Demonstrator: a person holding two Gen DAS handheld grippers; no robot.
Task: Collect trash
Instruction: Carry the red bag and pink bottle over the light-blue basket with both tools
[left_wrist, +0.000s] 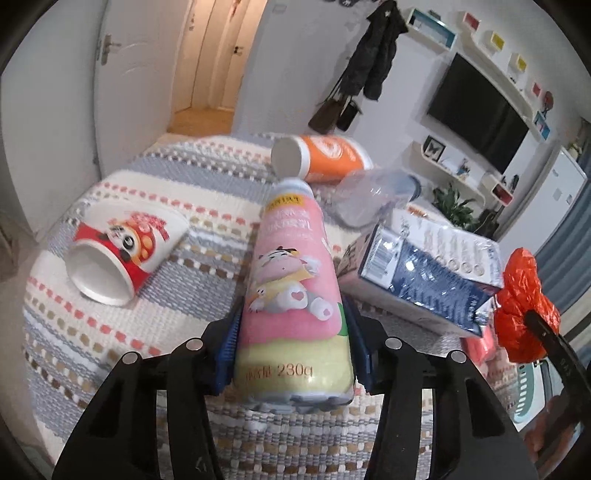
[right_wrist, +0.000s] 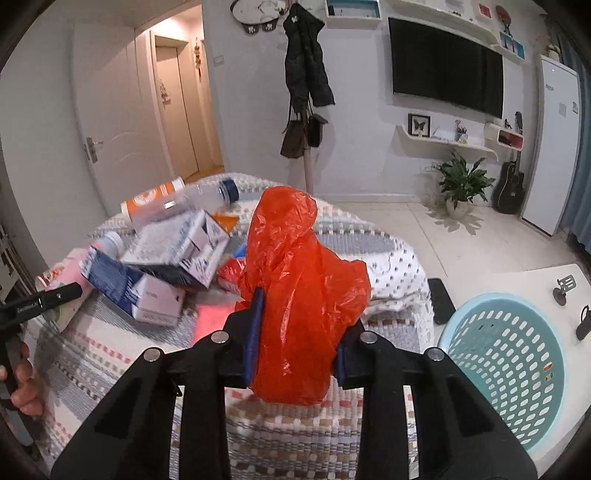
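My left gripper (left_wrist: 293, 343) is shut on a pink drink bottle (left_wrist: 291, 280) with a cartoon print, its blue pads pressed on both sides near the base. The bottle points away over the woven tablecloth (left_wrist: 110, 332). My right gripper (right_wrist: 297, 336) is shut on a crumpled red plastic bag (right_wrist: 295, 280) that stands up between its pads. The same red plastic bag (left_wrist: 524, 306) shows at the right edge of the left wrist view. A light blue perforated basket (right_wrist: 506, 369) sits low at the right in the right wrist view.
On the cloth lie a red-and-white paper cup (left_wrist: 118, 251), an orange bottle (left_wrist: 325, 158), a clear plastic bottle (left_wrist: 373, 195) and blue-and-white cartons (left_wrist: 428, 273). A black phone (right_wrist: 439, 301) lies by the table edge. A hand (right_wrist: 26, 391) holds the left gripper.
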